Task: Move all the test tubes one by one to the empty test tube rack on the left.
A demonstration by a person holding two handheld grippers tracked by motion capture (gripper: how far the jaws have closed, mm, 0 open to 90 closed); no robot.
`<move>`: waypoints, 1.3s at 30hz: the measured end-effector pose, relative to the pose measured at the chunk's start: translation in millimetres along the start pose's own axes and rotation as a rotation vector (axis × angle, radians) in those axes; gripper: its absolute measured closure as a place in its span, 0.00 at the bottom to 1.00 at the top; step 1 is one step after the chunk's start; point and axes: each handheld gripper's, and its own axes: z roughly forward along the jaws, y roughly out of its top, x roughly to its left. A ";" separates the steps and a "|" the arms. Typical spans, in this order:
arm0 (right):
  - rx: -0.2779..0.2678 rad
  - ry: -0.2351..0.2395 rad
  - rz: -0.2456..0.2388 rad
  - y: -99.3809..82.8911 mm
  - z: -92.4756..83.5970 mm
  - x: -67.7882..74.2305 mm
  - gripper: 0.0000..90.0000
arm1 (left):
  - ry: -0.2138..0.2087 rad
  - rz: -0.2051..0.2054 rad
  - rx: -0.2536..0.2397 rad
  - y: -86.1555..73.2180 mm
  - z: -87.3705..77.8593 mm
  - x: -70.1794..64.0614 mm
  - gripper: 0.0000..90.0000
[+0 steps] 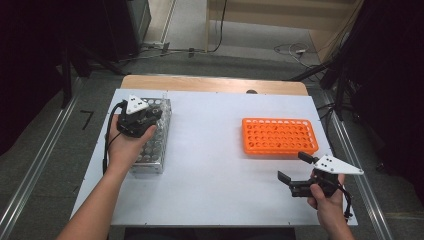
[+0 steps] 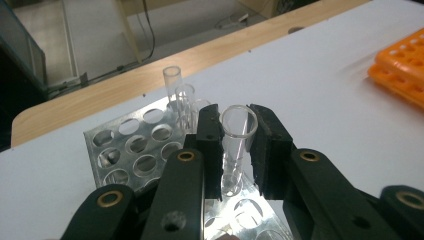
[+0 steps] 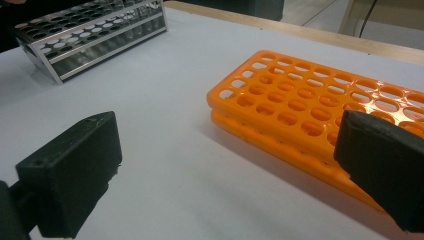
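Over on the left, your left gripper (image 2: 239,150) is hovering above the metal rack (image 1: 152,137), and its jaws are clamping a clear glass test tube (image 2: 236,145) — upright, open mouth up, its lower end hanging just over the rack's holes. Two more empty tubes (image 2: 179,95) are standing in the rack's far corner, just behind the one you're gripping. Moving across the white table (image 1: 210,150), the orange rack (image 1: 280,136) is lying flat, its holes empty. On the right, your right gripper (image 1: 298,167) is hanging just in front of that orange rack — jaws spread wide, grasping nothing.
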 end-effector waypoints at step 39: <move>0.008 -0.013 0.006 -1.8 0.7 -3.6 0.00 | 0.019 -0.123 0.036 -15.6 9.2 -5.9 0.48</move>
